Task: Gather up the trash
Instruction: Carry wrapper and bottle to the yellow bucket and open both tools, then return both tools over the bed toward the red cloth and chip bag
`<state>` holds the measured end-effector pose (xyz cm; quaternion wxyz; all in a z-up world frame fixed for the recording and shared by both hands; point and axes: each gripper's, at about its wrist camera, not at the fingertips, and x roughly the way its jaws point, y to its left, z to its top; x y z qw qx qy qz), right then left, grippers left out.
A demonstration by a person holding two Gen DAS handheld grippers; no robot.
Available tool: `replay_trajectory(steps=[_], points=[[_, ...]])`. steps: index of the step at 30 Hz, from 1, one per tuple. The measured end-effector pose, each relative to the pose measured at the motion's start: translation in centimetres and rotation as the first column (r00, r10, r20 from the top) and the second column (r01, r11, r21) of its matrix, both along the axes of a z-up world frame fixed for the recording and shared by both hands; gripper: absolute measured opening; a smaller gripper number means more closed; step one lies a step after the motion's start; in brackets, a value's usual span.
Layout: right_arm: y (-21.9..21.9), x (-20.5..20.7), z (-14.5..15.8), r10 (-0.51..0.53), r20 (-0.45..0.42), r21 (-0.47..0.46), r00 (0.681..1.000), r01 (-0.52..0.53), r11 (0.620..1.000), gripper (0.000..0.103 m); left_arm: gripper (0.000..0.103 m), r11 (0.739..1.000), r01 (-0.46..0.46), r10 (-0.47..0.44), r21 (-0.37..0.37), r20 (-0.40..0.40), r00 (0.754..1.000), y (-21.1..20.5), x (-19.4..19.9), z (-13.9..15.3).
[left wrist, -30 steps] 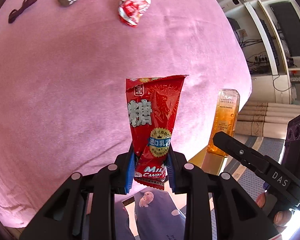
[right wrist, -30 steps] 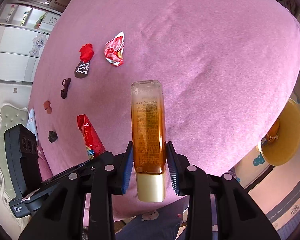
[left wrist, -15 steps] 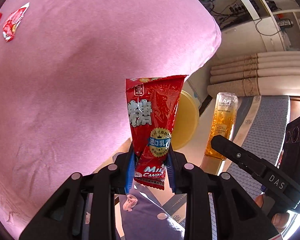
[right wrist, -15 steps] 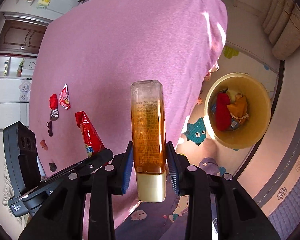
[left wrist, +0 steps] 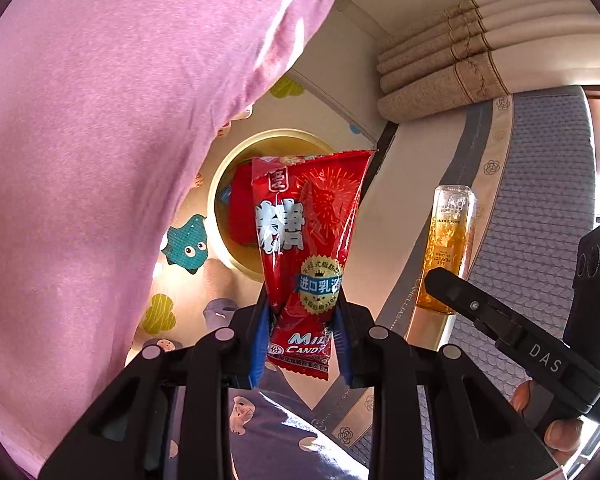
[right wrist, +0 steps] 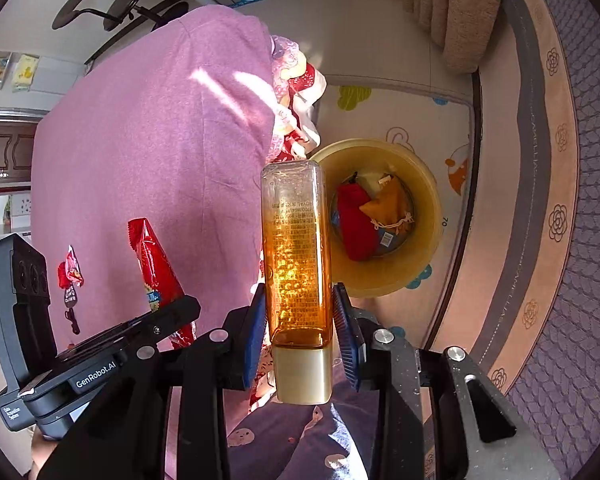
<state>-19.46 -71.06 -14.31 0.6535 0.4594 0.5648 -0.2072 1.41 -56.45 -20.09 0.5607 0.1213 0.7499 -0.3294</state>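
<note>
Left wrist view: left hand-held gripper (left wrist: 300, 344) pinches the lower end of a red candy wrapper (left wrist: 306, 248), blue pads pressed on both sides, the wrapper standing straight out from the jaws. The yellow bin (left wrist: 228, 160) now lies directly behind the wrapper; a second ago only the pink bed cover (left wrist: 100, 140) filled that spot, and half a second ago just the bin's rim showed. Red trash already lies in the bin. The right hand-held gripper's arm crosses on the far side of the wrapper from the bed, carrying the amber bottle (left wrist: 448, 248).

Right wrist view: right hand-held gripper (right wrist: 300, 340) pinches the amber bottle (right wrist: 296, 252) near its cream cap, pads tight on its sides. The bin (right wrist: 432, 208) sits just beside the bottle, nearer than half a second ago, holding a red item and an orange one. Other wrappers remain on the bed cover (right wrist: 160, 140), well away from the bin.

Judgement: both carries have reached the bin; release comes next, then the leftover wrappers.
</note>
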Motion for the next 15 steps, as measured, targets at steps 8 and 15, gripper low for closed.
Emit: replay_trajectory(steps=[8, 15], points=[[-2.4, -2.3, -1.5, -0.089, -0.033, 0.011, 0.995, 0.089, 0.996, 0.046, 0.064, 0.990, 0.078, -0.082, 0.117, 0.028, 0.996, -2.6, -2.3, -2.2], [-1.9, -1.9, -1.1, -0.097, -0.010, 0.044, 0.995, 0.098, 0.994, 0.046, 0.066, 0.991, 0.071, -0.075, 0.113, 0.028, 0.997, -1.6, -2.5, -1.8]])
